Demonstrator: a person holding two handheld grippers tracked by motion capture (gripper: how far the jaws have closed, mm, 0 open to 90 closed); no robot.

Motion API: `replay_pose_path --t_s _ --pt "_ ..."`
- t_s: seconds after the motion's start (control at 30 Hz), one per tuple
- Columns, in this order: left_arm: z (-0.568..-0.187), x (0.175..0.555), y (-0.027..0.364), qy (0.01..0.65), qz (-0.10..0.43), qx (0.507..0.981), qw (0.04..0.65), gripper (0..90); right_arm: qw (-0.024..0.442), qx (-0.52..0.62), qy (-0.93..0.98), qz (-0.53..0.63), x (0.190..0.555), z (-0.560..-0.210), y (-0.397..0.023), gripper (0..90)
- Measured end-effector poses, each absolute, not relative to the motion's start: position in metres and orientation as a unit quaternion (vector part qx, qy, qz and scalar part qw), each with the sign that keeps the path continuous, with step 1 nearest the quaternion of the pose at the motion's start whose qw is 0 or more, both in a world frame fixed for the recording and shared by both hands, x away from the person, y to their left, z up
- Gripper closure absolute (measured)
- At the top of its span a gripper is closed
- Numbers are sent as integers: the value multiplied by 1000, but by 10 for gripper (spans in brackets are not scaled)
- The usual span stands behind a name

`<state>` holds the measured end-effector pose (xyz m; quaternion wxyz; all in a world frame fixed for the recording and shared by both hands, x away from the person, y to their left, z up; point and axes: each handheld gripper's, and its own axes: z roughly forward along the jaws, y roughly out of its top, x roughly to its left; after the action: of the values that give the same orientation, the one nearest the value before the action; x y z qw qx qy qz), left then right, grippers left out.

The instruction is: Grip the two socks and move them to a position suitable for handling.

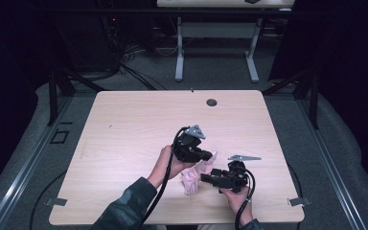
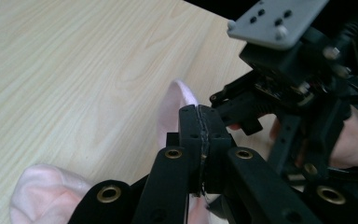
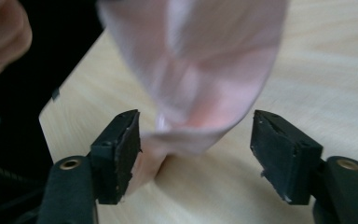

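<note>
pink fabric item (image 1: 193, 178) handled by two grippers, near the front edge of the wooden table (image 1: 124, 134), right of its middle. left gripper (image 1: 210, 155) has its jaws pressed together on a fold of the fabric and holds that part raised off the table, while the lower part rests on the wood. right gripper (image 3: 196, 156) has its jaws apart, the cloth between them but unpinched. judged progress: one grip is secured; the second grip is yet to be made, and any folding or arranging remains.
</note>
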<state>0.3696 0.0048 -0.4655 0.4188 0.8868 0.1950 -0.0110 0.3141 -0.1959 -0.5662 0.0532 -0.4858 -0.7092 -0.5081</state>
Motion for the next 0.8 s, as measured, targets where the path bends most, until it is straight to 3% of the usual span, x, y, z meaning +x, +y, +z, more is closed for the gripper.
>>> replay_pose_path --t_s 0.13,0.2,0.27,0.3,0.37,0.4,0.43,0.6,0.63,0.67,0.8 --pt "-459 368 5 191 -12 881 432 896 69 -501 -679 -532 322 -564 -207 429" --pt "-455 367 6 186 -8 879 439 896 84 -504 -677 -530 327 -565 -208 549" --pt "-452 366 6 184 -10 874 449 896 87 -503 -680 -526 328 -566 -208 588" --pt "-450 365 7 182 -11 874 451 896 93 -502 -680 -527 329 -567 -208 685" --pt "-448 364 8 176 -10 872 457 896 81 -498 -683 -528 328 -565 -208 778" --pt "-446 363 10 176 -5 871 459 896 60 -490 -689 -530 328 -560 -208 864" --pt "-446 362 12 179 -4 868 463 896 46 -488 -696 -525 327 -557 -208 879" --pt "-446 364 30 206 15 850 485 896 -67 -469 -734 -487 319 -531 -209 886" --pt "-446 364 30 206 15 850 485 896 -67 -469 -734 -487 319 -531 -209 886" --pt "-451 363 40 222 17 837 500 896 -127 -449 -751 -467 312 -514 -208 885" --pt "-466 360 59 244 10 813 529 894 -217 -404 -772 -439 297 -492 -201 884"
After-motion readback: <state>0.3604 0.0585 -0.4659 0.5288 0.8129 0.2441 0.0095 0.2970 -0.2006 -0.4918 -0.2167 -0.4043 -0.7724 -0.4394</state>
